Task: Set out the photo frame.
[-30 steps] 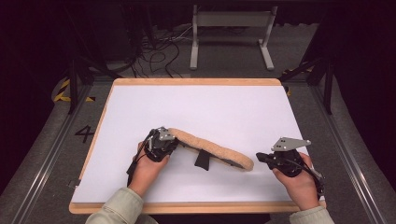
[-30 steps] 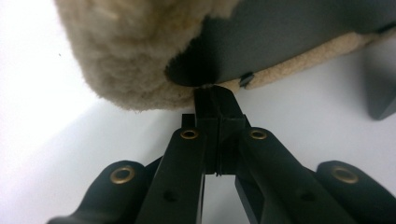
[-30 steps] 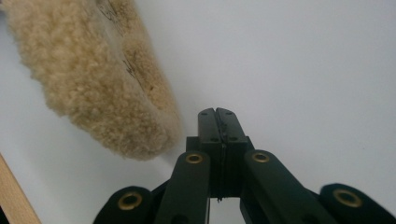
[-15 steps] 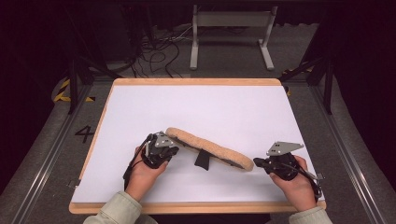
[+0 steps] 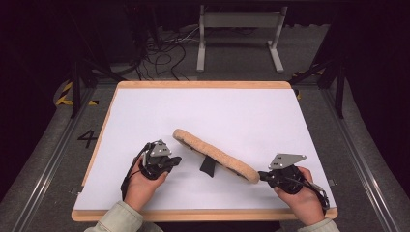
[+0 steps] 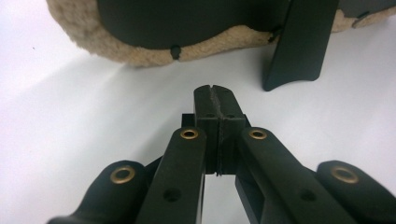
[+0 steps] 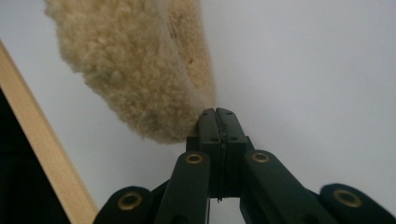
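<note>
Fleece pad (image 5: 217, 155): long, tan, woolly strip lying diagonally on the white board (image 5: 145, 111), near the board's front half. One end points toward the back-left of the board, the other toward its front-right corner. A black strap (image 5: 209, 166) hangs from the pad's middle on its front side and rests on the board.

Left gripper (image 5: 175, 159): jaws pressed flat together, nothing between them (the left gripper view shows the two pads meeting in a thin seam (image 6: 218, 119)). It sits just left of the pad's back-left end, tips aimed at the pad but clear of it; bare white board lies between the tips and the fleece edge (image 6: 154, 51). That view also shows the pad's dark underside (image 6: 187, 21) and the black strap (image 6: 299, 46) standing on the board.

Right gripper (image 5: 261, 176): jaws likewise closed on themselves. Its tips (image 7: 219, 122) lie right against the pad's front-right end (image 7: 135, 79); whether they pinch any fleece cannot be told. The wooden board edge (image 7: 42, 158) runs past on the pad's left in the right gripper view.
</note>
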The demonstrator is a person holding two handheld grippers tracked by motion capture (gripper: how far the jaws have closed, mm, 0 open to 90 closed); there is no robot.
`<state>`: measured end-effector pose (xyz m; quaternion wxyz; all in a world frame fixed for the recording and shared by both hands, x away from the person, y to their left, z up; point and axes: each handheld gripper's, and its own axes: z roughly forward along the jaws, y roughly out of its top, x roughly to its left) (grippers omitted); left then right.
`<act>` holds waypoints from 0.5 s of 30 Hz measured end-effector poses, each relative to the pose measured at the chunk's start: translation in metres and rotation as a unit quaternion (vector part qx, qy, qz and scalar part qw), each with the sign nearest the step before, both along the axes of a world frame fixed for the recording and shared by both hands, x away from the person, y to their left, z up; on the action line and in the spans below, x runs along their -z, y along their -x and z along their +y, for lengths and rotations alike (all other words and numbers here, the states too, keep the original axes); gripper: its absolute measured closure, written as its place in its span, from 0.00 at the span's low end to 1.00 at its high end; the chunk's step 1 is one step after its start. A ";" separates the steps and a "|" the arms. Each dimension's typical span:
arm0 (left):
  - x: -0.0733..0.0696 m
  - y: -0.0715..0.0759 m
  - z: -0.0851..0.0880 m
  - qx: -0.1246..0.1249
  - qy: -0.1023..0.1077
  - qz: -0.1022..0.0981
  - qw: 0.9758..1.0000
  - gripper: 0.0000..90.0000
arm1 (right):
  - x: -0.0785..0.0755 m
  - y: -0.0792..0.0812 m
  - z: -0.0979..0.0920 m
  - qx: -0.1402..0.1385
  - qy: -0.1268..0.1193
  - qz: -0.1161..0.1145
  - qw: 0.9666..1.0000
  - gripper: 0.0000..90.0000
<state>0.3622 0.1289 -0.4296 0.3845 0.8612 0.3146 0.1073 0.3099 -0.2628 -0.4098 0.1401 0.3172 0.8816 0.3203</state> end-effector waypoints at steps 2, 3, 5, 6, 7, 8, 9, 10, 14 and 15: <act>0.000 0.000 0.000 0.002 0.000 0.000 1.000 1.00 | 0.000 0.003 0.003 -0.006 0.000 0.001 1.000 1.00; 0.000 0.000 0.000 0.002 0.002 0.002 1.000 1.00 | 0.000 0.004 0.004 -0.008 0.000 0.001 1.000 1.00; 0.000 -0.001 0.000 0.003 0.009 0.006 1.000 1.00 | 0.001 0.007 0.008 -0.014 0.001 0.001 1.000 1.00; 0.000 -0.001 -0.001 0.004 0.009 0.007 1.000 1.00 | 0.001 0.008 0.009 -0.018 0.001 0.001 1.000 1.00; 0.000 0.000 -0.001 0.006 0.009 0.009 1.000 1.00 | 0.001 0.009 0.011 -0.023 -0.001 0.004 1.000 1.00; 0.001 0.000 -0.002 0.008 0.009 0.008 1.000 1.00 | 0.001 0.010 0.012 -0.029 -0.001 0.005 1.000 1.00; 0.000 0.001 -0.003 0.011 0.009 0.009 1.000 1.00 | 0.001 0.011 0.014 -0.032 -0.001 0.006 0.999 1.00; 0.000 0.001 -0.004 0.015 0.008 0.010 1.000 1.00 | 0.001 0.013 0.016 -0.035 -0.002 0.008 0.999 1.00; -0.002 0.006 -0.011 0.032 0.012 0.013 0.999 1.00 | 0.002 0.018 0.024 -0.059 -0.004 0.016 0.998 1.00; -0.002 0.006 -0.013 0.037 0.014 0.011 0.999 1.00 | 0.002 0.018 0.025 -0.062 -0.005 0.018 0.998 1.00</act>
